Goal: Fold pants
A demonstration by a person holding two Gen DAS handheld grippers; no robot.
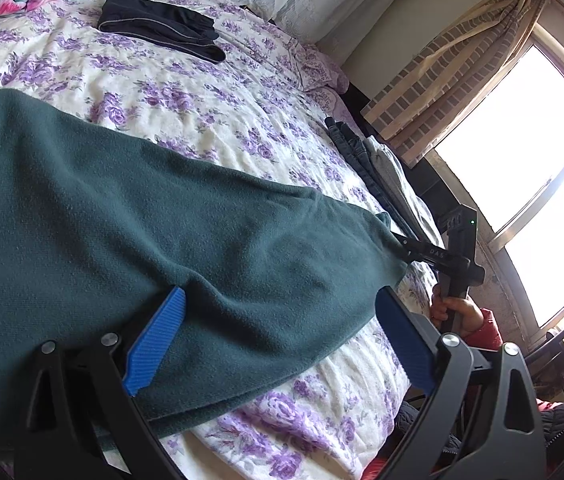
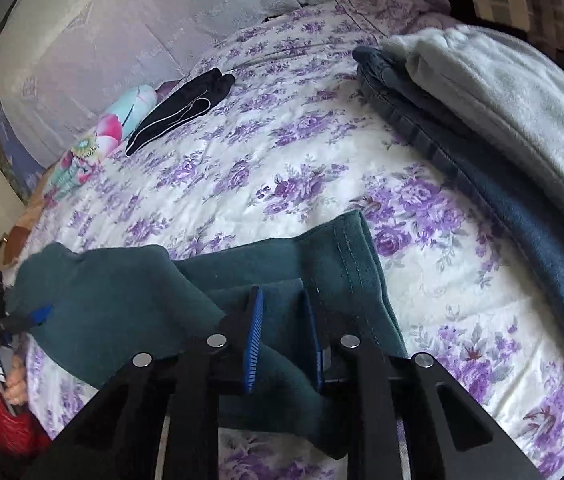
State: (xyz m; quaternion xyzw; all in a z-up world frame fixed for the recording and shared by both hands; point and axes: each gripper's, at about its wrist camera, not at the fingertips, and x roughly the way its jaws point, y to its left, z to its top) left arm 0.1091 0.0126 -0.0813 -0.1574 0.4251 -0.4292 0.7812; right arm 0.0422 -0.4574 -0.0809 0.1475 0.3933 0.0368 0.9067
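- Green pants (image 1: pixel 122 216) lie across the floral bedspread (image 1: pixel 210 96), near the bed's front edge.
- Left claw (image 1: pixel 278 340): blue pads spread wide, the pants' fabric between them, not pinched.
- Right claw (image 2: pixel 282 340): pads close together, pinching a fold of the pants at the hem end.
- Folded black garment (image 1: pixel 162 28) sits farther up the bed; jeans (image 2: pixel 461 152) and a grey garment (image 2: pixel 501 92) are stacked at the bed's side.
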